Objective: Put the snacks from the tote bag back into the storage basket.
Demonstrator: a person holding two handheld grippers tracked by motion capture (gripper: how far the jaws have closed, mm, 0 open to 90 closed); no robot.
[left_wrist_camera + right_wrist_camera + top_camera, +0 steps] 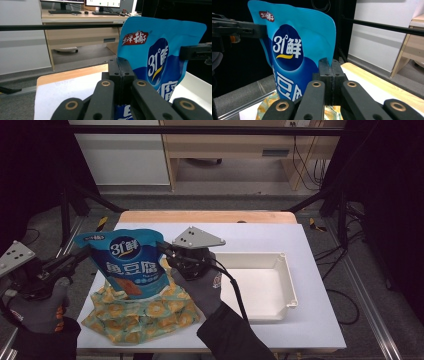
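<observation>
White tray (pixel 288 282) sits beside patterned cloth (pixel 145 315); blue pouch (pixel 131 262) above it.

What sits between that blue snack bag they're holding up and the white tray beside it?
Nothing visible on the table. The blue snack bag hangs above the patterned cloth, pinched at its edges by the left gripper and right gripper. The right hand is between the bag and the white tray.

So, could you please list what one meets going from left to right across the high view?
Left claw → blue pouch → right claw → white tray
</observation>
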